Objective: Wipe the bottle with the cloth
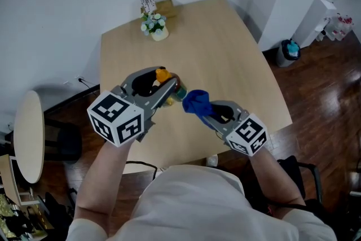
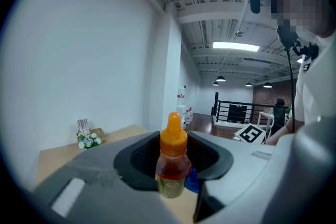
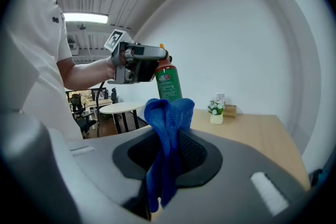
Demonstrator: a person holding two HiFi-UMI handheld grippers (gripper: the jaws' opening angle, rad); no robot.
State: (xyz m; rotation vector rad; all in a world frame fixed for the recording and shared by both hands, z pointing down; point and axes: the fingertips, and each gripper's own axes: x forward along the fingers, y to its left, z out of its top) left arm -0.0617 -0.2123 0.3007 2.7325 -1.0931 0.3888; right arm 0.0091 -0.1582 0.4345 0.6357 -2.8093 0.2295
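Observation:
My left gripper (image 1: 163, 85) is shut on a small bottle (image 2: 171, 164) with an orange cap (image 1: 162, 74) and a green label (image 3: 168, 81); the bottle is held in the air above the table. The jaws clamp the bottle's body, and the cap sticks out past them. My right gripper (image 1: 206, 112) is shut on a bunched blue cloth (image 3: 167, 124). The cloth (image 1: 196, 101) sits right at the bottle's lower end, and I cannot tell whether they touch. A bit of the cloth (image 2: 192, 179) shows behind the bottle's base.
Below both grippers is a light wooden table (image 1: 225, 48). A small pot of flowers (image 1: 154, 26) and a card holder (image 1: 148, 3) stand at its far edge. A round side table (image 1: 28, 135) stands to the left, and a bin (image 1: 290, 51) is on the floor to the right.

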